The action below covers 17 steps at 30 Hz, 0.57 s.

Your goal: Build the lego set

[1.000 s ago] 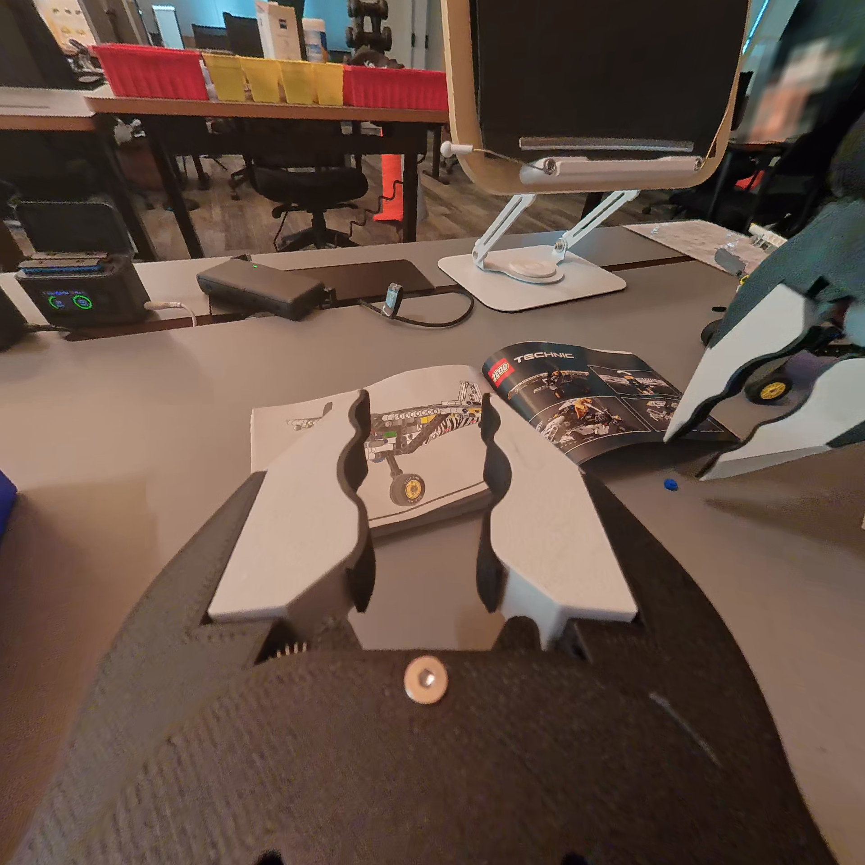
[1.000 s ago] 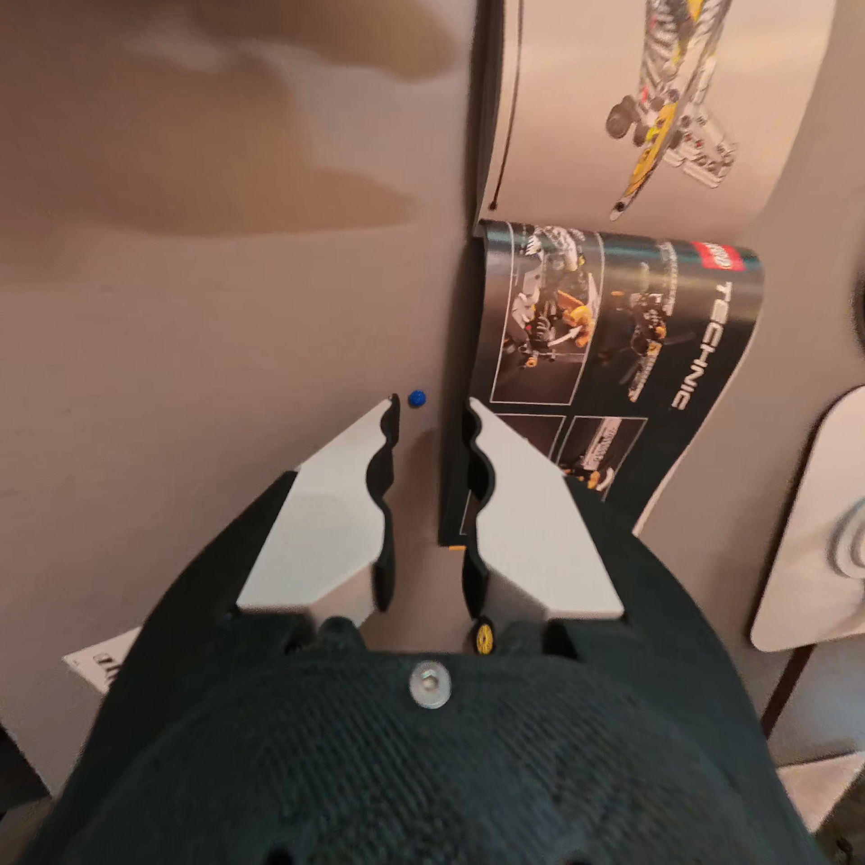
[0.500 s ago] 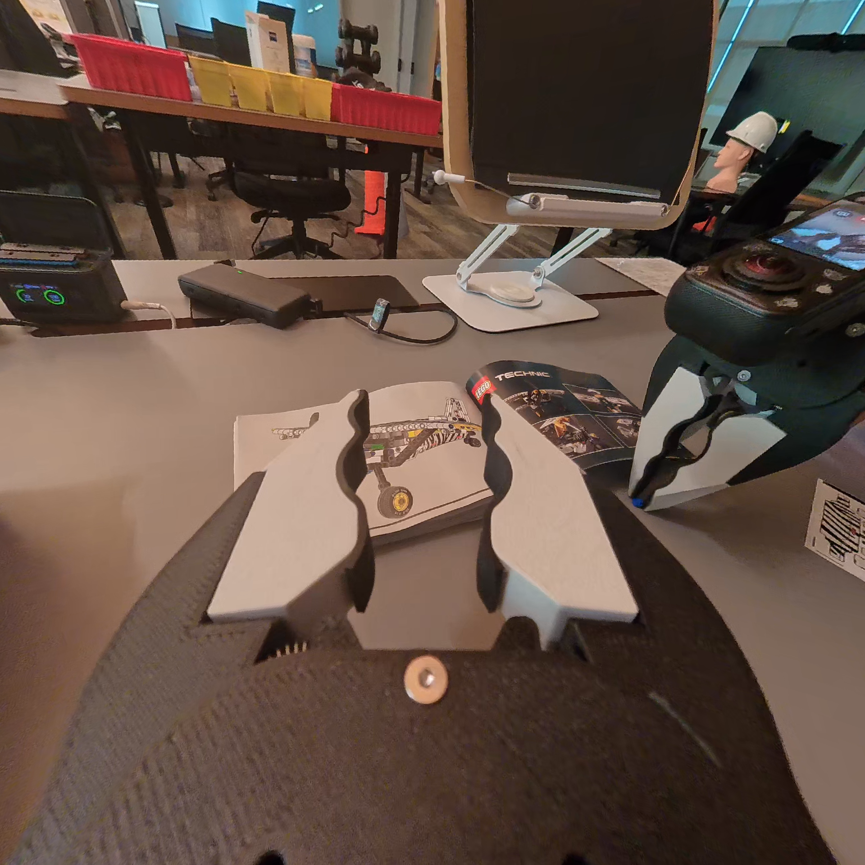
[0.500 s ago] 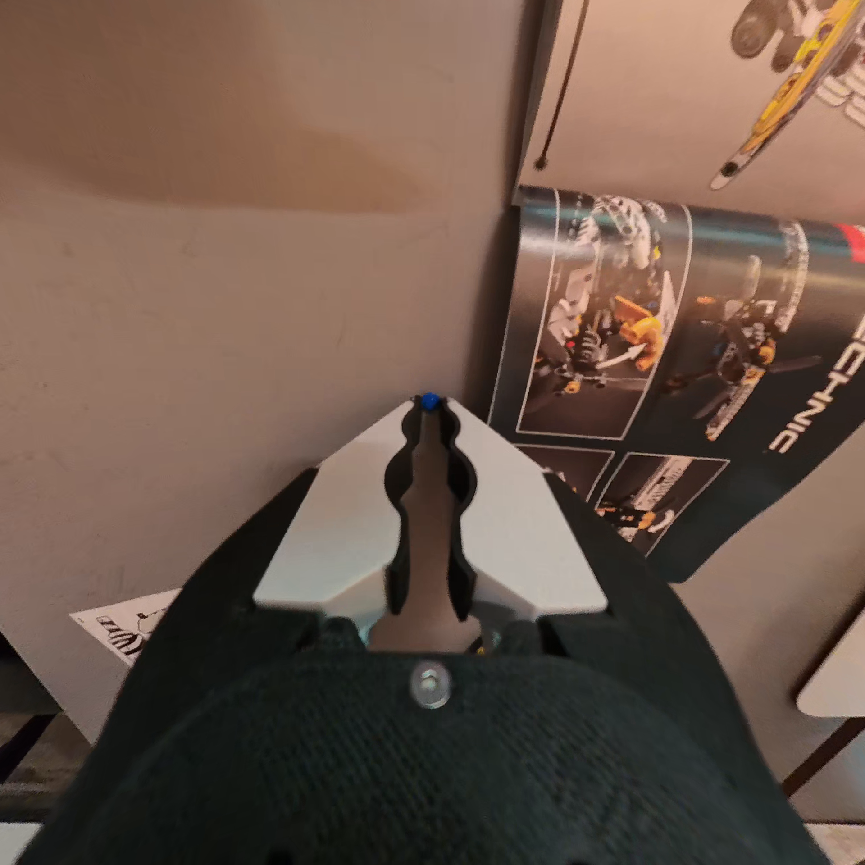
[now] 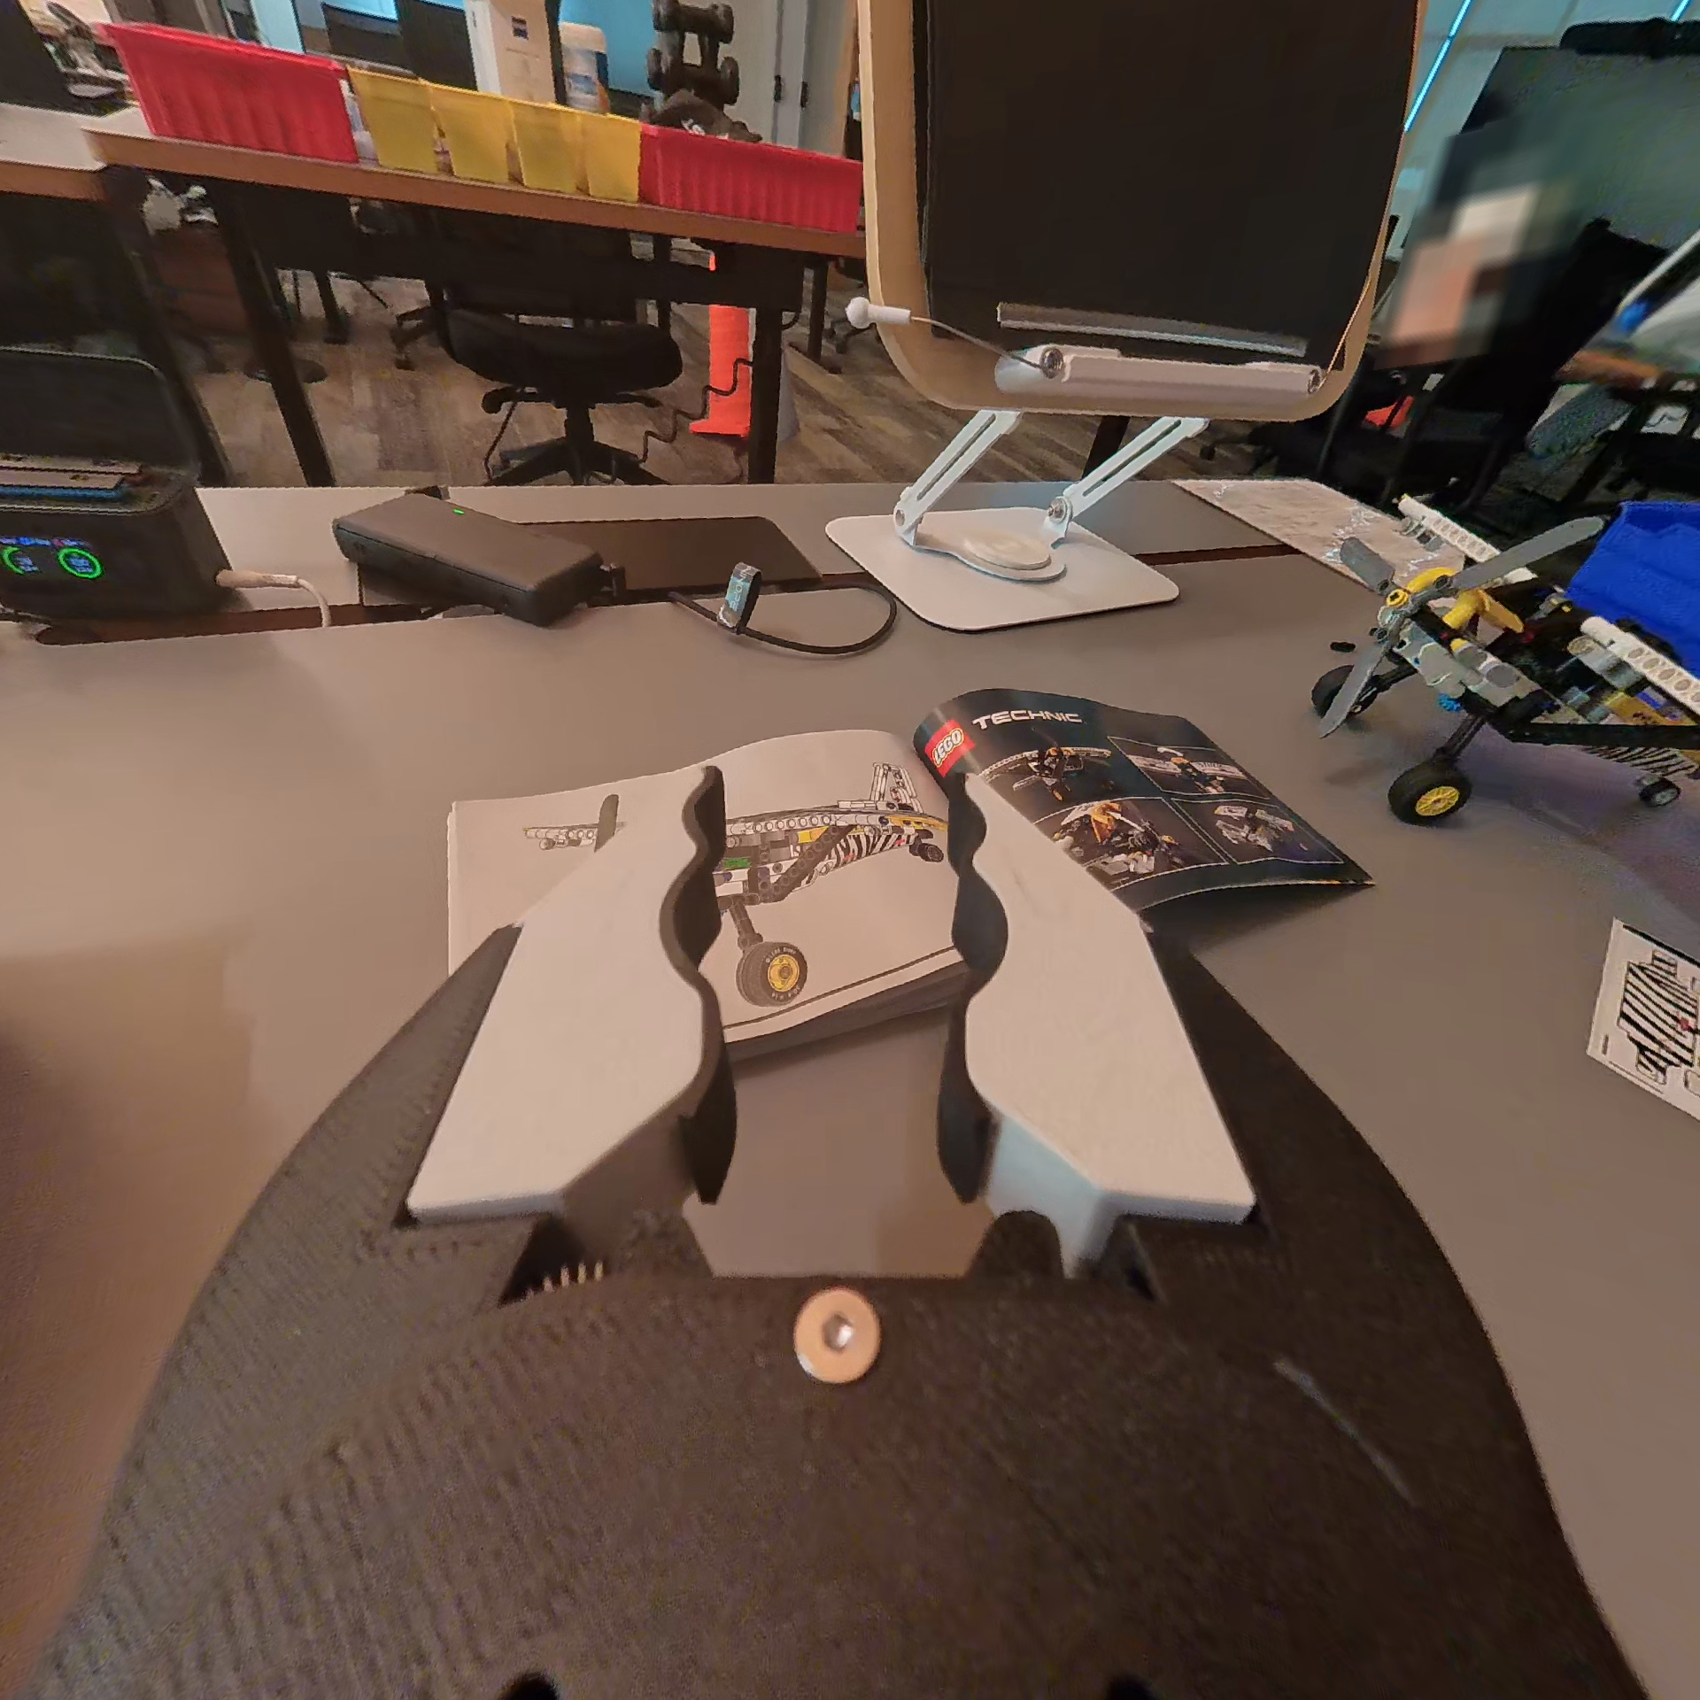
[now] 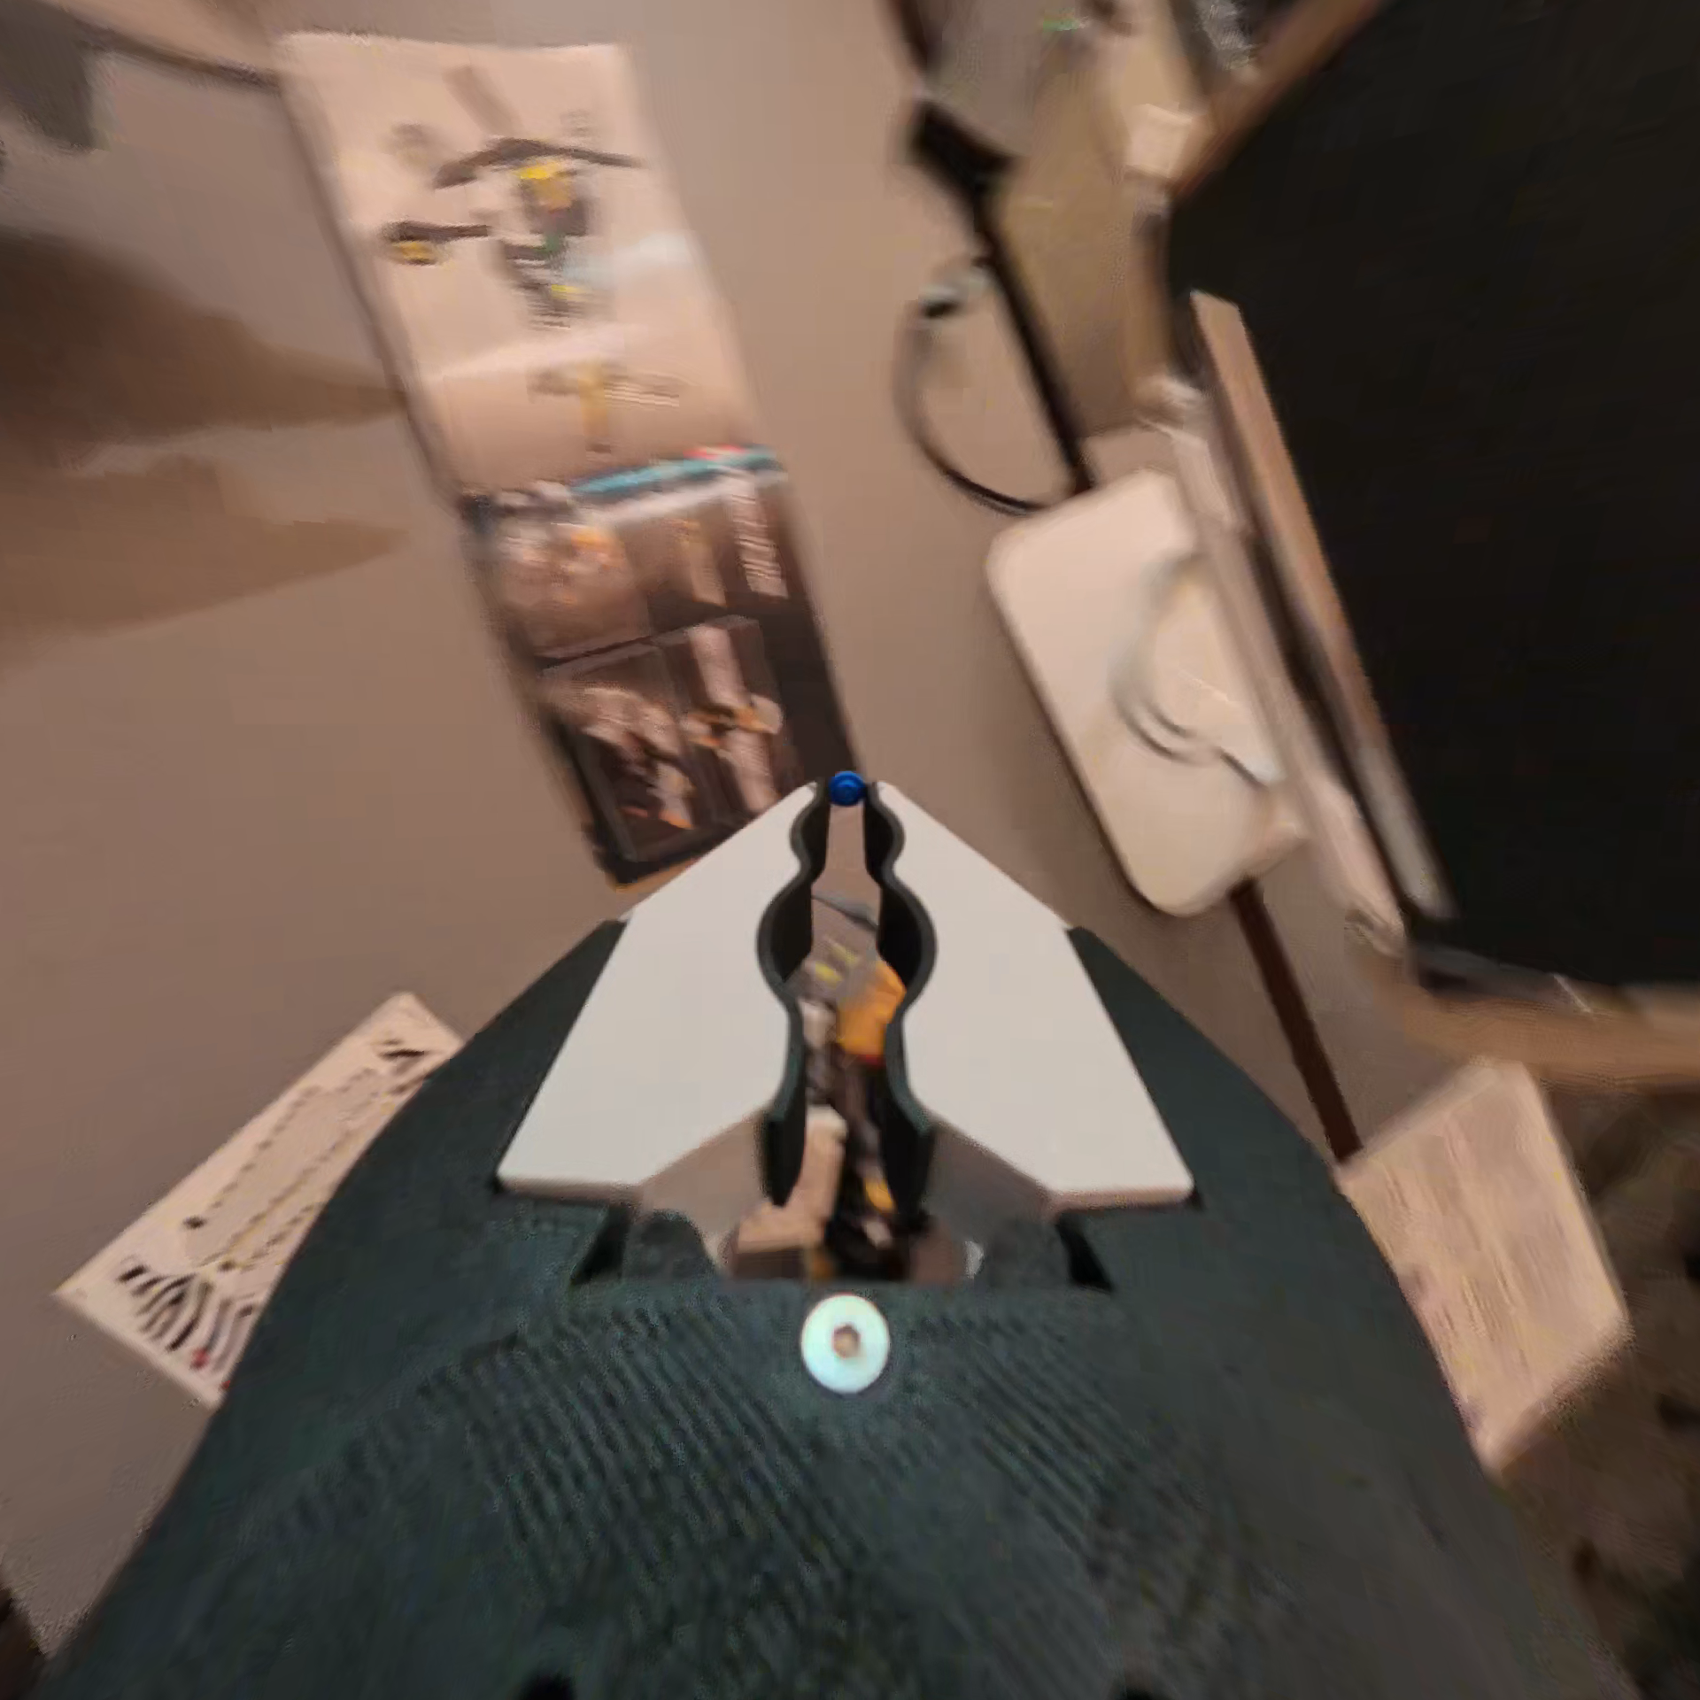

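- Two grippers are in play: your right gripper (image 6: 847, 793) is pinching a small blue lego pin (image 6: 846, 789) at its very fingertips, lifted above the grey table (image 6: 212, 736).
- Your left gripper (image 5: 835, 793) is hovering with its jaws standing apart, gripping nothing.
- Just ahead of the left fingers, the open instruction booklet (image 5: 828, 883) is lying flat.
- Farther off to the right of that gripper, the partly built lego plane (image 5: 1509, 681) is sitting on its wheels, with a sticker sheet (image 5: 1651, 1030) nearer.
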### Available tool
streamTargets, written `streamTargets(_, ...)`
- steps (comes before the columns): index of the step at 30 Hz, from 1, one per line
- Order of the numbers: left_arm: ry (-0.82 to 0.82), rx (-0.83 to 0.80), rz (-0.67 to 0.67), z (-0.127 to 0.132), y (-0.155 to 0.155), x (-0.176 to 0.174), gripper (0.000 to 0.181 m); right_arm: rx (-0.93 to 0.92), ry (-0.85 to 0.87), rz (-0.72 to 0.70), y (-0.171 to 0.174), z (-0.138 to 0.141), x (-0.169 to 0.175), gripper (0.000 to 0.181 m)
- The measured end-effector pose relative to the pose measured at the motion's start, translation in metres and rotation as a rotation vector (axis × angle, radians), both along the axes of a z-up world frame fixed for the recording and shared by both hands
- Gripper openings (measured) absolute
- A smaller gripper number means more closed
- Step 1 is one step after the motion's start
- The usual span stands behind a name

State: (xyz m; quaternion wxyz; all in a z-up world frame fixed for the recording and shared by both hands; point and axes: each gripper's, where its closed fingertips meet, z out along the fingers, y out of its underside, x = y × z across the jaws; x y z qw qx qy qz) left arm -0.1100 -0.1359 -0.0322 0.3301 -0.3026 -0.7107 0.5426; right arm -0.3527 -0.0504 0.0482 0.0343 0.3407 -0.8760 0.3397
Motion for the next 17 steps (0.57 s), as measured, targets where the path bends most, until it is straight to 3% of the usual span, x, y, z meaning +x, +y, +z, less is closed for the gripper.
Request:
streamTargets(3, -0.014, 0.001, -0.001, -0.003, 0.000, -0.001, 0.048, -0.035, 0.063, -0.279, 0.014, 0.008, -0.107, 0.006)
streamTargets(6, -0.029, 0.003, -0.001, -0.006, 0.000, -0.002, 0.048, 0.194, 0.087, -0.533, 0.052, -0.052, -0.187, 0.006)
streamTargets(8, -0.039, 0.004, 0.003, -0.009, 0.000, -0.001, 0.048, 0.310, 0.078, -0.618, 0.071, -0.094, -0.211, 0.006)
streamTargets(11, -0.035, 0.013, 0.003, -0.010, 0.000, -0.001, 0.048, 0.368, 0.129, -0.656, 0.078, -0.132, -0.233, 0.006)
streamTargets(17, -0.067, 0.033, -0.017, -0.018, 0.001, -0.005, 0.049, 0.388, 0.046, -0.679, 0.065, -0.159, -0.243, 0.019)
